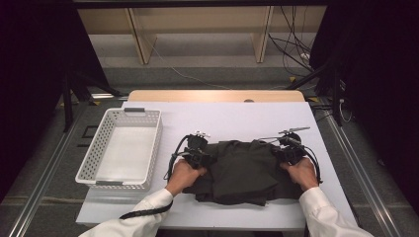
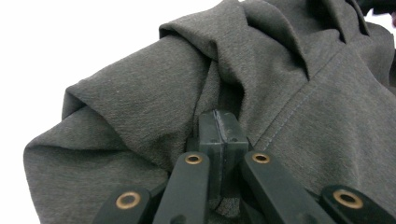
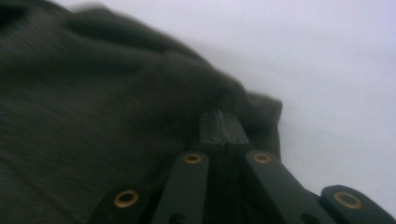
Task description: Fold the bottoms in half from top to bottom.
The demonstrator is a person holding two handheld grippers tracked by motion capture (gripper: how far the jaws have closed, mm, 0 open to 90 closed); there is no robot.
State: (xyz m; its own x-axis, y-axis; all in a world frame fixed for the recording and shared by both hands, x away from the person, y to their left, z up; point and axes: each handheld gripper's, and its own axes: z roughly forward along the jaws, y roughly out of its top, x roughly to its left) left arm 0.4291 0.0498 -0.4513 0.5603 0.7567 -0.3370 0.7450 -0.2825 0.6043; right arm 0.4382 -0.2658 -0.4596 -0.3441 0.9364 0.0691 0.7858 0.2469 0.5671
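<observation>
The tabletop is a white, matte, flat sheet laid over a pale wooden board whose far edge shows beyond it. The garment, taken as the landmark, lies on the tabletop's near half, right of centre: a dark grey-olive knit, soft and slightly heathered, bunched into a rough rectangle with several overlapping folds and one stitched seam line, seen in the left gripper view. Folding looks partly done: the cloth is already gathered into a compact stack, but its edges are uneven and lumpy, so judged from this state a further fold or tidy-up remains, and transfer to the basket has not happened. The basket stands left of the garment, apart from it: white rigid plastic, rectangular, perforated walls, nothing inside. The left gripper sits at the garment's left edge; its fingers are pressed together, with a pinch of fabric apparently caught between them. The right gripper sits at the garment's right edge; its fingers are likewise pressed together at a fabric fold, though that view is blurred, so the actual catch is uncertain. White sleeves cover both forearms.
</observation>
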